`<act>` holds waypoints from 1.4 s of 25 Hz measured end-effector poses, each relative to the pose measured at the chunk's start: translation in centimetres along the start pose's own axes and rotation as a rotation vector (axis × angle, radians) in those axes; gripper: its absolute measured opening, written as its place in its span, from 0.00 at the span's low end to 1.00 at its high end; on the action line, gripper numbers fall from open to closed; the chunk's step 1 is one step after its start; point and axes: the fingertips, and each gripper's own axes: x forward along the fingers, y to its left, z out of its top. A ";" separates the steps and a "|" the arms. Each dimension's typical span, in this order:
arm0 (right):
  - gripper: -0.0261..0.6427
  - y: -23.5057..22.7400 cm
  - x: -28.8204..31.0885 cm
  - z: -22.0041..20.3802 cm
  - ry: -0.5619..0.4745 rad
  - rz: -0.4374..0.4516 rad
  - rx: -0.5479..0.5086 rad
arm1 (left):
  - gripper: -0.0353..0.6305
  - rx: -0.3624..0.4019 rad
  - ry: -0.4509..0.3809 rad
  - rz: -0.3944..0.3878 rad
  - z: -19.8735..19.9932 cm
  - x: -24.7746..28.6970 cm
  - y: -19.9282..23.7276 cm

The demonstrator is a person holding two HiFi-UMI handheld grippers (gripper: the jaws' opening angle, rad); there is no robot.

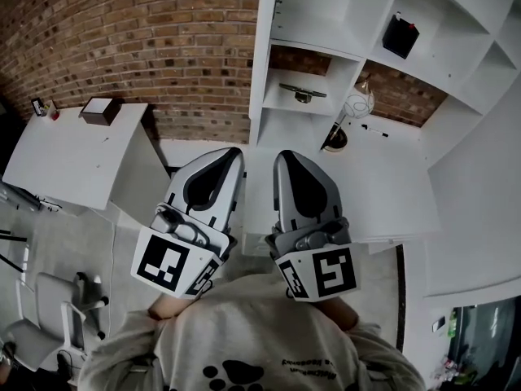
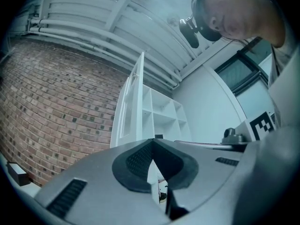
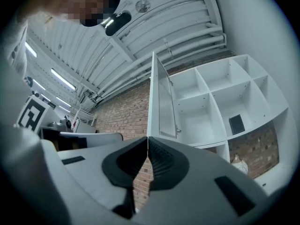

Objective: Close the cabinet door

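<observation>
A white shelf cabinet (image 1: 383, 23) stands against the brick wall. Its tall narrow door (image 3: 161, 102) is swung open and juts out edge-on toward me; it also shows in the left gripper view (image 2: 130, 109) and along the cabinet's left side in the head view (image 1: 264, 55). Both grippers are held side by side close to the person's chest, pointing at the cabinet and well short of the door. My left gripper (image 1: 236, 155) (image 2: 152, 141) has its tips together and holds nothing. My right gripper (image 1: 281, 157) (image 3: 147, 138) is likewise shut and empty.
A white counter (image 1: 391, 194) lies under the shelves with a round vase (image 1: 358, 103). A black box (image 1: 400, 35) sits in one compartment, a dark flat object (image 1: 303, 94) on a lower shelf. A white desk (image 1: 73, 157) with a brown box (image 1: 102, 108) is left, a chair (image 1: 49, 316) below it.
</observation>
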 end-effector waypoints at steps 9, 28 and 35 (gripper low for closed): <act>0.07 0.9 1.6 -0.8 -0.002 0.044 -0.006 | 0.06 0.022 -0.016 0.012 0.1 0.3 1.4; 0.07 0.7 5.1 0.8 0.036 -0.032 -0.084 | 0.06 0.006 -0.025 -0.086 1.9 3.0 4.0; 0.07 0.5 6.5 1.7 0.027 -0.062 -0.104 | 0.06 0.018 -0.024 -0.124 2.5 3.8 4.7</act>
